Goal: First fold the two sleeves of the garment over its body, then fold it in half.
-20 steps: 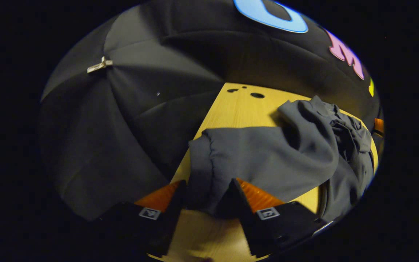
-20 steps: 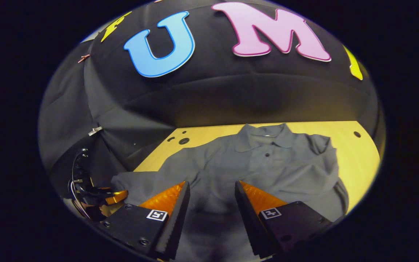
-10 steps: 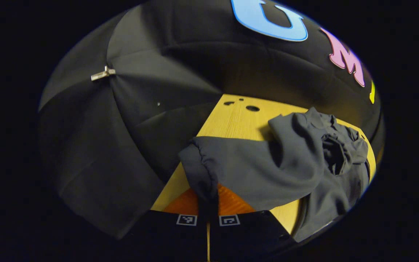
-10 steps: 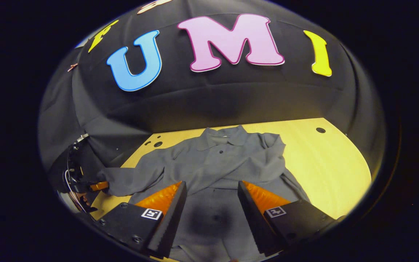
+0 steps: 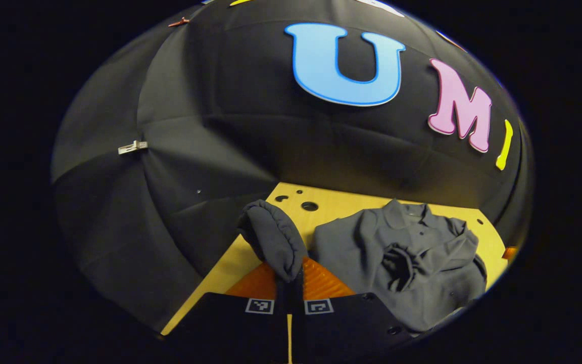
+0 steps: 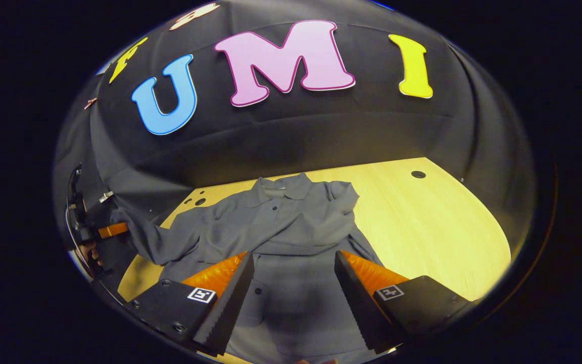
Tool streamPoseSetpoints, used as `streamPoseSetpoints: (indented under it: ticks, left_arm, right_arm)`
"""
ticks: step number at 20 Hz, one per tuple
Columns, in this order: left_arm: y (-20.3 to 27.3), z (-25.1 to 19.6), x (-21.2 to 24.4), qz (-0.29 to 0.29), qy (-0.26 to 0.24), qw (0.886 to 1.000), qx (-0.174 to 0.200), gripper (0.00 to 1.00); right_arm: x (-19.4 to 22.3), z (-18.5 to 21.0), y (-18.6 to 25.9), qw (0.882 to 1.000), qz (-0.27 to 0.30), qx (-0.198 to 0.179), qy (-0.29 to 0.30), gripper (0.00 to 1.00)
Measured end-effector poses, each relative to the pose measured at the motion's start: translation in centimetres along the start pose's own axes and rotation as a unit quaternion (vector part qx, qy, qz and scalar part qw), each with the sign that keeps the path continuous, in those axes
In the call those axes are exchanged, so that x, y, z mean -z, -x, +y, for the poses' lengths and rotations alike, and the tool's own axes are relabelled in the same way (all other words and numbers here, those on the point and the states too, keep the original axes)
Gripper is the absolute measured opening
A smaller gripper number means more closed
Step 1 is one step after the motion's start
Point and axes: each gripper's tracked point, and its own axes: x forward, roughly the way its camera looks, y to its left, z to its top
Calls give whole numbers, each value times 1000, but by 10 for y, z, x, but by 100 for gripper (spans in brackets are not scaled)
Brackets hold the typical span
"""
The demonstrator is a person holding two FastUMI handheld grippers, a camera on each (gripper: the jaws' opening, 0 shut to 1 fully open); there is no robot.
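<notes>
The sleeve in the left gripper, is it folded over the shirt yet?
Not yet. The left gripper holds the sleeve lifted beside the shirt.

Left gripper [image 5: 289, 275] clamped, apparently raised; right gripper [image 6: 293, 290] wide apart.

We see the polo shirt [image 6: 281, 227] lying on the table [image 6: 422, 222], collar toward the booth wall. One sleeve [image 6: 311, 242] is folded across its body; the other sleeve [image 5: 276, 242] is raised off the table's left edge, pinched in the left tongs [image 5: 289, 283]. The right tongs [image 6: 293, 283] hover over the shirt's lower body.
</notes>
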Motion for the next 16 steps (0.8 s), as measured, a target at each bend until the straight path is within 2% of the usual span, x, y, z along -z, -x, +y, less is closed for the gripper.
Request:
streamPoseSetpoints:
  ticks: [7, 16]
  left_arm:
    - [-1, -112, -29, -26, -25, 996, 79, 7]
    - [-7, -262, -38, -41, -48, 984, 168, 7]
  right_arm:
    - [-1, -42, 4, 1000, -4, 12, -22, 99]
    - [11, -103, 12, 999, 6, 27, -37, 99]
